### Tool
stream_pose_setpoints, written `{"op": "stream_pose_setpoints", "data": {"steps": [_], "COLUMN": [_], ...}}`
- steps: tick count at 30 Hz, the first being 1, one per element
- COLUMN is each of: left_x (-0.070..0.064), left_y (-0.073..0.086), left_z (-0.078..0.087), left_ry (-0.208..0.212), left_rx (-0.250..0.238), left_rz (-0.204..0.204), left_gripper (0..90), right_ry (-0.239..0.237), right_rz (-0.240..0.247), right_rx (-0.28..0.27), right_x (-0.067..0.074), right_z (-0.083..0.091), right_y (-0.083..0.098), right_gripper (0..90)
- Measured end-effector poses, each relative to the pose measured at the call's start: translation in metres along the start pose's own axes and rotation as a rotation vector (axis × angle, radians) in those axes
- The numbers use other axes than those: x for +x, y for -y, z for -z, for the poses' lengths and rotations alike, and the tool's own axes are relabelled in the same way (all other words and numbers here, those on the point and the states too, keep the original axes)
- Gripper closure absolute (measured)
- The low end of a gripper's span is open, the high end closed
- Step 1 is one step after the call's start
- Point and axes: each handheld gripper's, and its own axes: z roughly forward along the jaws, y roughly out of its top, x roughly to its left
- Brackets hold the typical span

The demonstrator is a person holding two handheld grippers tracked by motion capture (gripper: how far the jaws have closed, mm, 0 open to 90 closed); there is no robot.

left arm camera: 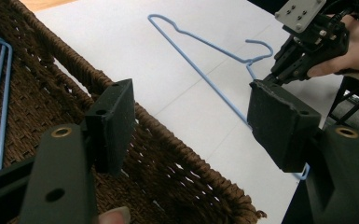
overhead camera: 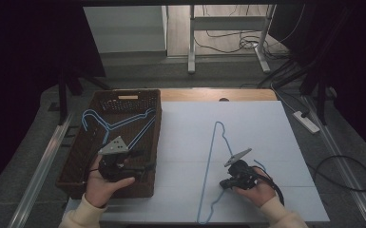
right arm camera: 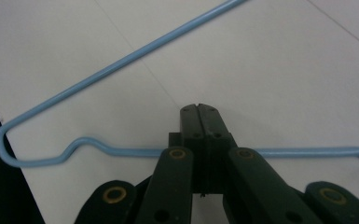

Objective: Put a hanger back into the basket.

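- A blue wire hanger [overhead camera: 210, 161] lies flat on the white sheet [overhead camera: 266, 123], lower centre of the high view: thin round wire bent into a long narrow triangle, with small notched kinks near its shoulders and a curled hook toward the right.
- The right gripper [overhead camera: 226, 183], held in a hand [overhead camera: 259, 190] at the lower right of the high view, is clenched on that hanger. In the right gripper view its two black jaws meet flat with no gap, and the wire [right arm camera: 121, 151] runs straight across them, passing in at both sides of the pads.
- The gripper's links are matte black plastic with brass-coloured rivets; a grey three-cornered plate sits on top.
- The left gripper [overhead camera: 147, 167], in a hand [overhead camera: 105, 183] at the lower left of the high view, hovers over the near end of the basket. In the left gripper view its blocky black pads [left arm camera: 114, 123] stand wide apart with nothing between them: released.
- The basket [overhead camera: 83, 142] is dark brown, coarse woven rope or wicker, rectangular with a thick braided rim, at the left of the high view beside the sheet.
- Inside it lie more blue wire hangers [overhead camera: 119, 124], resting overlapped on the woven floor.
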Motion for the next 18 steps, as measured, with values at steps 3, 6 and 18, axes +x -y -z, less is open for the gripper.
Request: {"op": "stream_pose_setpoints", "data": {"steps": [3,6,18], "left_x": [0.0,0.001,0.0], "left_y": [0.0,0.0,-0.001], "left_z": [0.0,0.0,0.001], "left_ry": [0.0,0.0,-0.001], "left_rx": [0.001,0.001,-0.002], "left_rz": [0.0,0.002,-0.001], "left_gripper": [33.0,33.0,33.0], "right_ry": [0.01,0.026,0.11], "right_rz": [-0.014,-0.028,-0.106], "right_rx": [0.02,0.037,-0.015], "right_x": [-0.006,-0.012,-0.042], "right_z": [0.007,0.013,0.019], "right_y": [0.006,0.012,-0.012], "right_gripper": [90.0,90.0,90.0]}}
